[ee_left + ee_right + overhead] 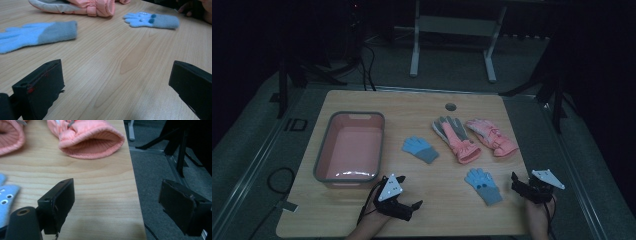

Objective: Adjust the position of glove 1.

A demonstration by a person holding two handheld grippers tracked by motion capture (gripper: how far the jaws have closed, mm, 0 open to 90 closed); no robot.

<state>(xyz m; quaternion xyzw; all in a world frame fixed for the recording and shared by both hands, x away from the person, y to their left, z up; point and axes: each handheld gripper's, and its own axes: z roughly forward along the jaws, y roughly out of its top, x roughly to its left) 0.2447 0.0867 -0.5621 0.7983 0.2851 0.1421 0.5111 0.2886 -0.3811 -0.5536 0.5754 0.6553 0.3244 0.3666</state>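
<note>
At the near edge of the bench (422,107), the left hand-held gripper (411,201) and the right hand-held gripper (515,181) are held low, each with jaws spread apart and nothing between them. A blue glove (483,185) lies just beside the right one. Farther off, a second blue glove (420,149), two pink gloves (457,137) and a pink tub (324,150) are seen.

Bare wooden tabletop (447,200) is lying open between both grippers; the small blue knitted glove (483,185) is sitting just beside the right gripper (521,183), crowding that side.
</note>
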